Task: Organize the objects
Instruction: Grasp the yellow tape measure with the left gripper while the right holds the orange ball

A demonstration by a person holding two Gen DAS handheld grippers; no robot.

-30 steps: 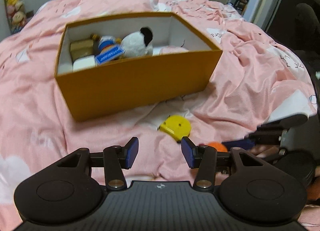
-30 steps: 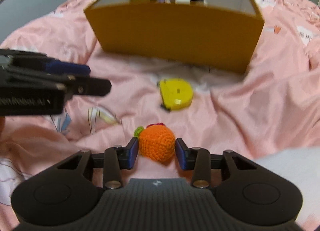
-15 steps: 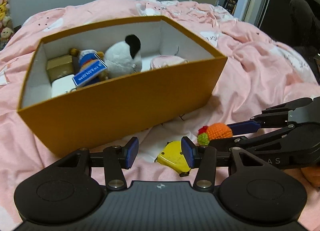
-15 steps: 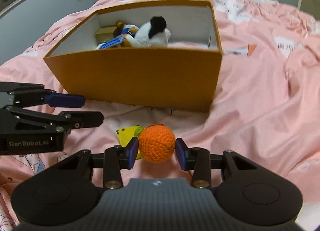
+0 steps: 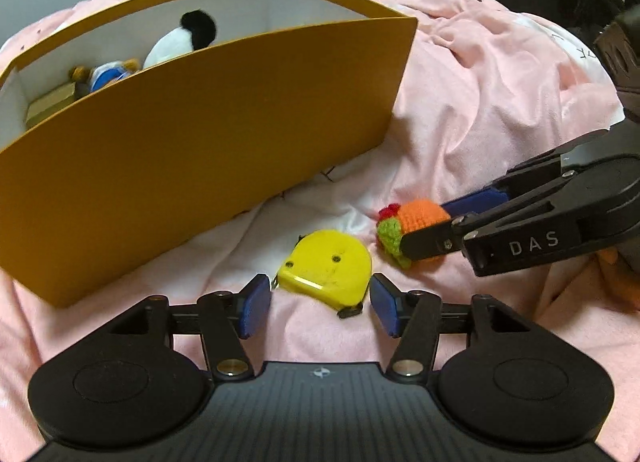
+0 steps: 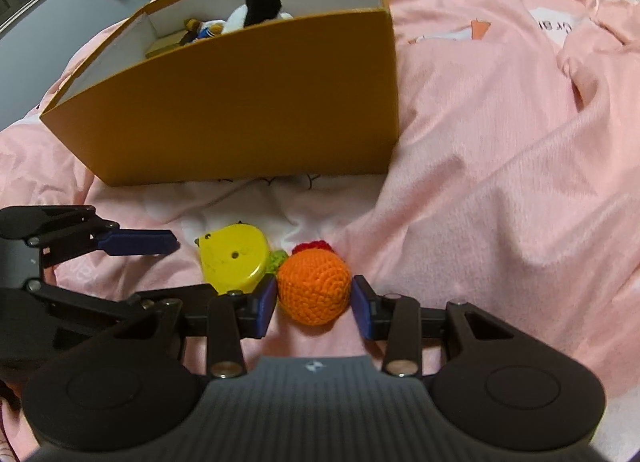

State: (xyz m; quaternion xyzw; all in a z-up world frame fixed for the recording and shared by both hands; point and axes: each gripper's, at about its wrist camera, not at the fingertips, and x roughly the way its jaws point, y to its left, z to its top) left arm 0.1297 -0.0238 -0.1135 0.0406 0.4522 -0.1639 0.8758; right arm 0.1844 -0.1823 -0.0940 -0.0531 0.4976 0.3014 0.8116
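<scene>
Jaws of my left hand-held gripper [image 5: 320,304] have just been opening and straddle the yellow tape measure [image 5: 326,262] without touching; my right hand-held gripper [image 6: 314,304] clamps the crocheted orange [image 6: 313,286] just beside it on the pink bed [image 6: 500,182], orange box [image 6: 240,114] beyond.

"DAS" in white capitals on the side of the black right gripper [image 5: 420,230], seen from the left wrist view. Dark handwritten-style print on white patches of the pink bedspread [image 6: 500,142] toward its far right edge, too distorted to read.
</scene>
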